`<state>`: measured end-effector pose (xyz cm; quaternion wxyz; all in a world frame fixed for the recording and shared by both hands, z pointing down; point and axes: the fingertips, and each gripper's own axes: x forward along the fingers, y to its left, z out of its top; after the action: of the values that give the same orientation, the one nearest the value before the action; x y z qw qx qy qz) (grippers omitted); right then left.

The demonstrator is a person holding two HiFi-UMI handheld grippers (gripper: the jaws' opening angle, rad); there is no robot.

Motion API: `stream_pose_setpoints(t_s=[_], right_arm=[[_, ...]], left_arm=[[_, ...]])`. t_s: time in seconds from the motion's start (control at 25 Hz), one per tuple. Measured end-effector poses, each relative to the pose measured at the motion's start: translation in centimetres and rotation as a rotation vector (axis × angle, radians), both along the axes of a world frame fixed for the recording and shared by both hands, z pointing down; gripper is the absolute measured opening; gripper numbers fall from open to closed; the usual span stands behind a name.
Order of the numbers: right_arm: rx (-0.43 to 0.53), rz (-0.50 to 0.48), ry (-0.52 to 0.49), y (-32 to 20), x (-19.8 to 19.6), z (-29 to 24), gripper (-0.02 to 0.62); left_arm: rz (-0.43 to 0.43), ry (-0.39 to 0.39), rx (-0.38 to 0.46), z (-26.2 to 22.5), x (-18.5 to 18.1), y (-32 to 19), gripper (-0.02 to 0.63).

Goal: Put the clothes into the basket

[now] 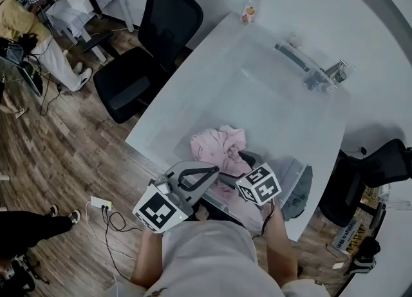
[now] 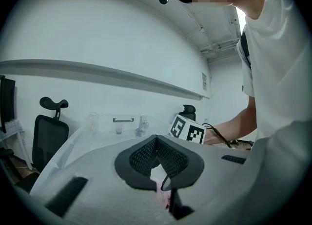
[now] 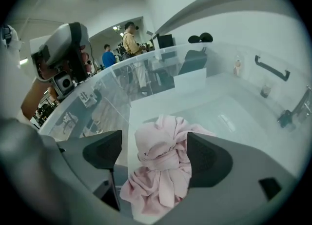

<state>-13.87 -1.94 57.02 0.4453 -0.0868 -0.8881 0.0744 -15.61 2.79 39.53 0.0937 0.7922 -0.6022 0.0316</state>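
Evidently soft, light and floppy, the pink garment (image 3: 161, 165) lay bunched on the white table (image 1: 187, 105) just before the person. The right gripper (image 3: 156, 154) hung wide open over its thick knotted middle, probably the best hold. The left gripper (image 2: 158, 158) had its jaws together.

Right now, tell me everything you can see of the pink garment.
The pink garment is soft, thin-looking fabric, crumpled into a knotted heap rather than folded. It lies on the white surface close to the person's edge. The right tool has its jaws open on either side of it, not clamping it.
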Motion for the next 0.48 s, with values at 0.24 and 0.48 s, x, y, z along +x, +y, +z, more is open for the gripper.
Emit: stream_pose_setpoints(t_s=[0.24, 0.48], right_arm=[[0.007, 0.047, -0.208, -0.7, -0.9, -5.0, 0.365], [-0.002, 0.143, -0.488, -2.1, -1.1, -11.9, 0.127]], left_arm=[[-0.002, 0.008, 0.024, -0.6, -0.1, -0.2, 0.005], [-0.011, 0.064, 0.056, -1.9, -0.4, -0.5, 0.005]])
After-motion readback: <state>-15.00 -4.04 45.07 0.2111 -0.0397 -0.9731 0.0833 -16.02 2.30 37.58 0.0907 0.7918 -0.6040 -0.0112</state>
